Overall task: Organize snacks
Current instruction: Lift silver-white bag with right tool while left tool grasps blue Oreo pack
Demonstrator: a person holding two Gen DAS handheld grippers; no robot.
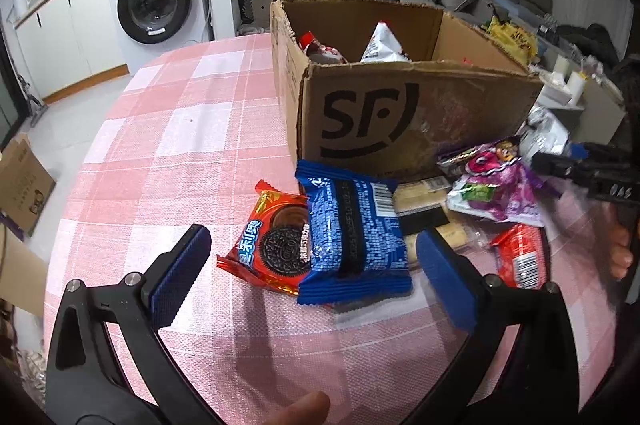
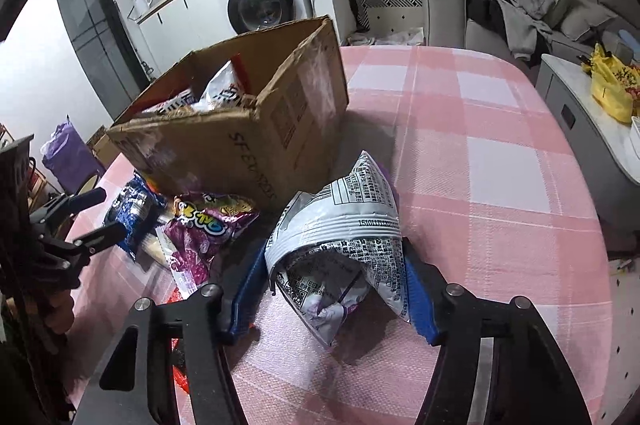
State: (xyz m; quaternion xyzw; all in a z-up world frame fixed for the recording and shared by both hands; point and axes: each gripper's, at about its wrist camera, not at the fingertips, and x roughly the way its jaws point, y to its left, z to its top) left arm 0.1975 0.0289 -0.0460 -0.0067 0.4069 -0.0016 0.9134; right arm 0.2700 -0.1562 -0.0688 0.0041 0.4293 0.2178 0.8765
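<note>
Snacks lie loose on the pink checked surface [image 1: 168, 153] before the cardboard box [image 1: 400, 113], which already holds a few. The right claw [image 2: 336, 289] pinches a silver-and-purple bag [image 2: 340, 245], likely bound for the box. The left claw [image 1: 312, 265] hangs open around a blue packet [image 1: 352, 237], poised to grab.

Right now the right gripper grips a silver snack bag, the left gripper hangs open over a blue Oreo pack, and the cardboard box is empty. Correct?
Not quite: the cardboard box already holds snack bags, as the left wrist view shows. The right gripper does grip the silver snack bag, and the left gripper hangs open over the blue Oreo pack.
</note>
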